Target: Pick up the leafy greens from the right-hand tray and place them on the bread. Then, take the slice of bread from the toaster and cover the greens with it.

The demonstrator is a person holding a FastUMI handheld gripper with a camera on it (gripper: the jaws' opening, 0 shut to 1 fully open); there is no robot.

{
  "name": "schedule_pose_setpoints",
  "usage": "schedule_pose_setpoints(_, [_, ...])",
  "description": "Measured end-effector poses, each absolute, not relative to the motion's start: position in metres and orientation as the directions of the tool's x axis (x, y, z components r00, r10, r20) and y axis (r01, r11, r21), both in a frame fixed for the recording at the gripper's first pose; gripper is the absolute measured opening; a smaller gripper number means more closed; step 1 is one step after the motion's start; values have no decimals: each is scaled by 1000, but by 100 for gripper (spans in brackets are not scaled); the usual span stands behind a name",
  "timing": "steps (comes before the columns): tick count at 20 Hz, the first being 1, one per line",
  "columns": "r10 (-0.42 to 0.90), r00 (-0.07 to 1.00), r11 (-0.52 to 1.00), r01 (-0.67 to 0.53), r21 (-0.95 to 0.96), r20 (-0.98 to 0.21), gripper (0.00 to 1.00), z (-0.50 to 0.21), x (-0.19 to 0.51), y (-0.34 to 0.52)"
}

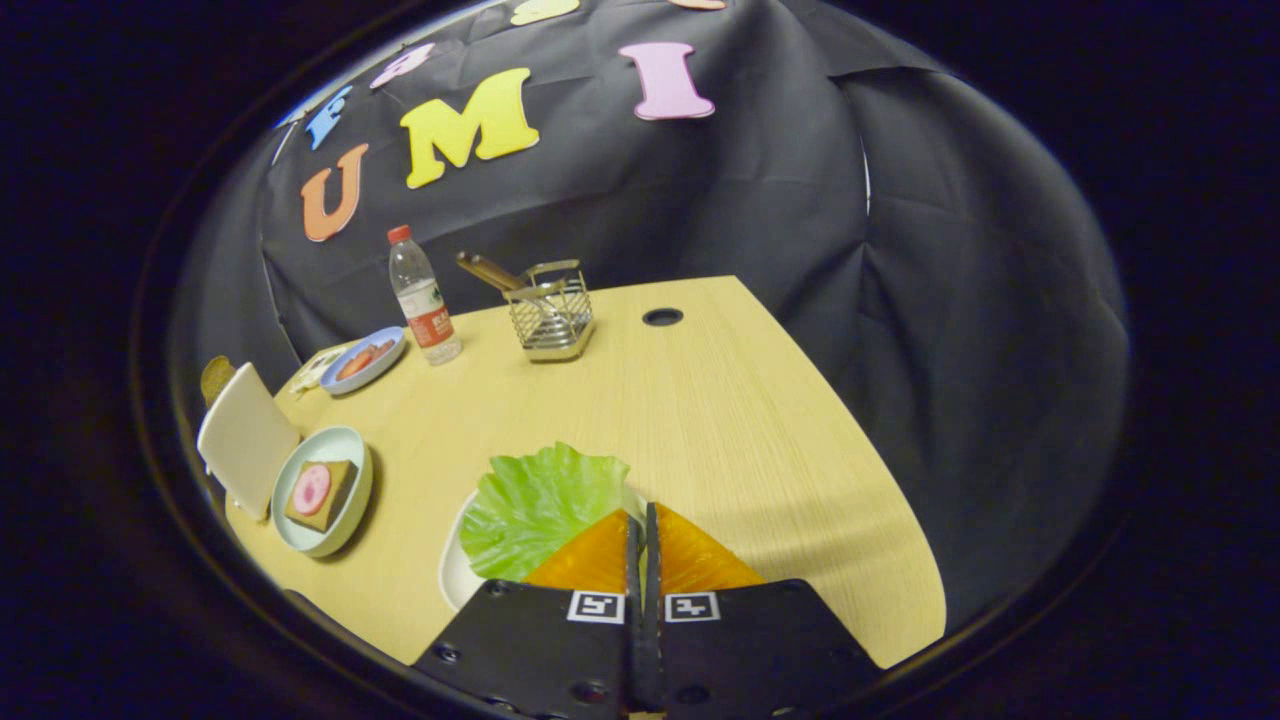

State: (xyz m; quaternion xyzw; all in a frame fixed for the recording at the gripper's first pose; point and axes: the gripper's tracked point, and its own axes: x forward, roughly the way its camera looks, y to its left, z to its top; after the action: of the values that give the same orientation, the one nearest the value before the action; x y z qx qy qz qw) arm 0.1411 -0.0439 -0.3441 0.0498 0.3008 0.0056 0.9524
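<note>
The leafy greens (540,505), one broad crinkled leaf, lie on a white tray (455,570) just ahead of the fingers (600,555) and a little to their left. The leaf covers most of the tray, so only the tray's near-left rim shows, and its near edge runs under the fingertips. The fingers are pressed together, only a thin dark seam between them. Whether any edge of the leaf is caught in that seam cannot be told; the leaf looks to lie flat on the tray.

Farther left on the desk (720,420) sits a pale green plate (350,455) carrying a square slice of bread (335,500) with a round pink slice (311,489) on top. Touching or just beside that plate, at the desk's left edge, stands a white toaster (245,437); a brown slice of bread in the toaster (215,378) pokes up behind its top.

Beyond these, near the booth's wall, a blue plate (385,350) holds some reddish food, too small to identify. Just right of it stands a clear plastic bottle (423,297) with a red cap, upright. Right of the bottle is a wire-mesh utensil holder (552,318) with a wooden-handled tool (490,271) leaning out to the left. A round cable hole (662,317) sits in the desk to the right of the holder.
</note>
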Motion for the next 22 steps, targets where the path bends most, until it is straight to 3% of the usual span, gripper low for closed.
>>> schedule_pose_setpoints(12, [64, 846, 987, 25, 159, -530, 0, -245, 105, 33])
schedule_pose_setpoints(22, [206, 833, 971, -112, 209, -514, 0, -210, 76, 220])
